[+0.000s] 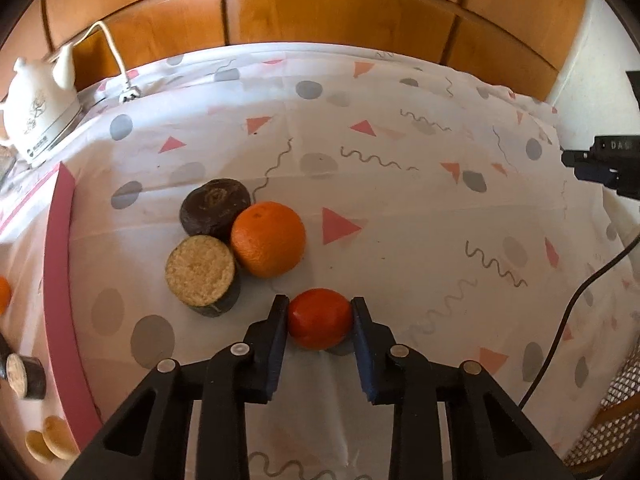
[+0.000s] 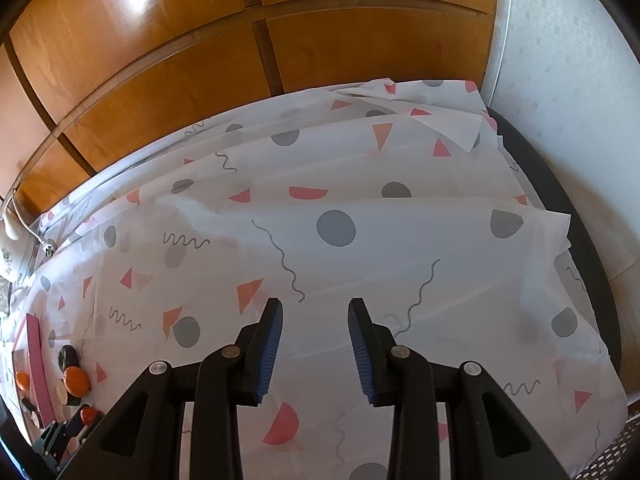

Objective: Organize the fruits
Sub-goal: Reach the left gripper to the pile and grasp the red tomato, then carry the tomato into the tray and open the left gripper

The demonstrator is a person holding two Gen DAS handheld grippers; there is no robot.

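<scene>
Wooden cabinets back a desk (image 1: 400, 208) under patterned cloth, where the left gripper (image 1: 320, 312) has apparently clamped a small, glossy red-orange fruit (image 1: 320, 319) near its widest part. Lift straight up, clearing the orange (image 1: 268, 239) beside it. Right gripper (image 2: 315, 312) hangs empty, jaws narrowly parted.

A home, likely a dining corner: a table under a patterned cloth (image 1: 400, 208) stands against wooden cabinets (image 1: 340, 16), with a white ceramic kettle (image 1: 36, 108) and fruit.
</scene>
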